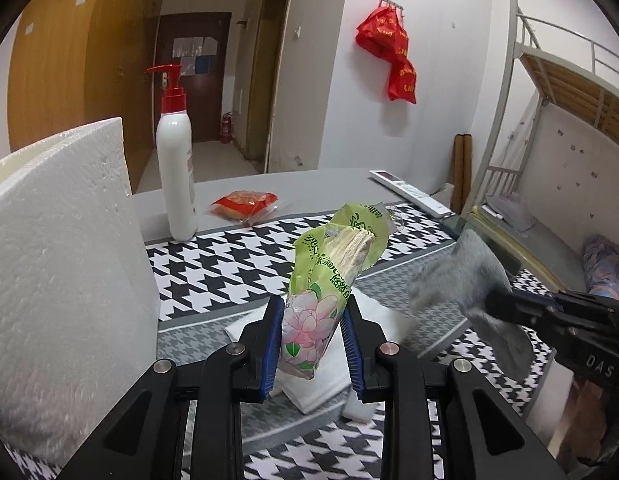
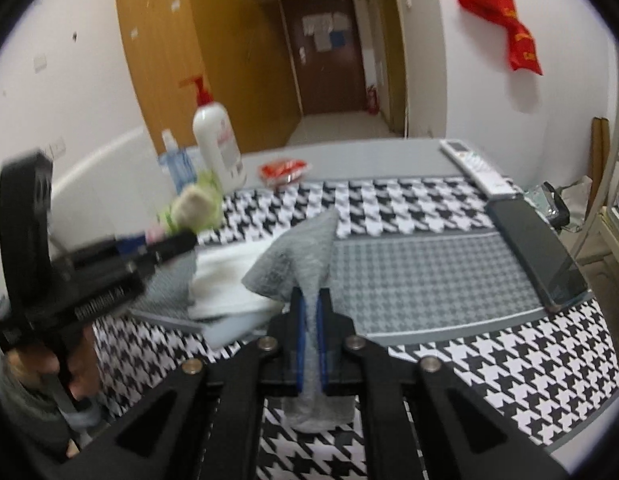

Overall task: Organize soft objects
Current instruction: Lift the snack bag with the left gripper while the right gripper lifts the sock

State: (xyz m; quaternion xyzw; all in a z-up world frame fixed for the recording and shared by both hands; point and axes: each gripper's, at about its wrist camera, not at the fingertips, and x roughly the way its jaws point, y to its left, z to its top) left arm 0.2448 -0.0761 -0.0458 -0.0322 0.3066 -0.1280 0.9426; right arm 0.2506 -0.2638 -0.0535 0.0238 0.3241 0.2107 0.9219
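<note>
My left gripper (image 1: pixel 313 312) is shut on a green tissue pack (image 1: pixel 333 264) printed with pink flowers, held upright above the houndstooth tablecloth (image 1: pixel 229 264). My right gripper (image 2: pixel 309 300) is shut on a grey sock (image 2: pixel 297 256), whose ends hang out above and below the blue pads. In the left wrist view the sock (image 1: pixel 461 276) and the right gripper (image 1: pixel 497 306) are at the right. The right wrist view has the left gripper (image 2: pixel 177 242) and its tissue pack (image 2: pixel 193 206) blurred at the left. A folded white cloth (image 2: pixel 229 280) lies on the table between them.
A white foam block (image 1: pixel 61 280) stands at the left. Behind it are a pump lotion bottle (image 1: pixel 175 168) and a red snack packet (image 1: pixel 245 204). A remote (image 2: pixel 473 164) and a dark phone (image 2: pixel 537 252) lie along the table's right edge. A bunk bed frame (image 1: pixel 549 80) stands beyond.
</note>
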